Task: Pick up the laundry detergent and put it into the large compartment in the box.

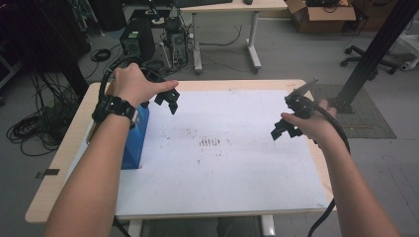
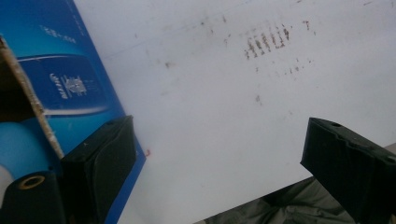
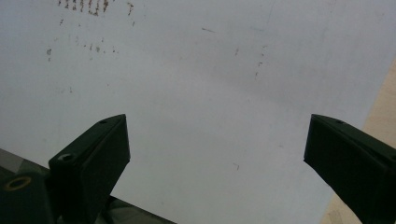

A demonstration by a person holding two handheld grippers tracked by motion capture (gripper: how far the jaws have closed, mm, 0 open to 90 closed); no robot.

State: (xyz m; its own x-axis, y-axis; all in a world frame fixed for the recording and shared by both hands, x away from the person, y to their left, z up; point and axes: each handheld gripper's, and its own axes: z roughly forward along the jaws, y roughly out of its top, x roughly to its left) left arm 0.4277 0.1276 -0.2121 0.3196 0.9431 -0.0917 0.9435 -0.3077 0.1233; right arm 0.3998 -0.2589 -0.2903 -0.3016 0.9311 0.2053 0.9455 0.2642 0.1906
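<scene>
Hovering with both grippers off the work, you look to be between steps: your left gripper (image 1: pixel 168 100) hangs at about ten o'clock on the counter (image 1: pixel 291 85), just beside the blue box (image 1: pixel 134 143), with its jaws spread wide and nothing between them. No earlier contact can be read from this; in the left gripper view the box (image 2: pixel 70 88) sits just past one jaw, close to it but not pinched. Your right gripper (image 1: pixel 282 129) waits at about three o'clock over the bare white sheet (image 1: pixel 222 168), well apart from the box, jaws likewise wide open and empty. The box stands at the nine o'clock edge of the sheet, partly under your left forearm, and its top looks open, with a raw cardboard edge and a pale blue rounded thing inside that I cannot identify. Its long axis seems to run from roughly six o'clock toward twelve, along the sheet's left edge, with a broad printed face turned toward three o'clock. If the box is your next target, I judge you would need to bring the left jaws across a wall thin enough to fit, squared to that face, before closing.
</scene>
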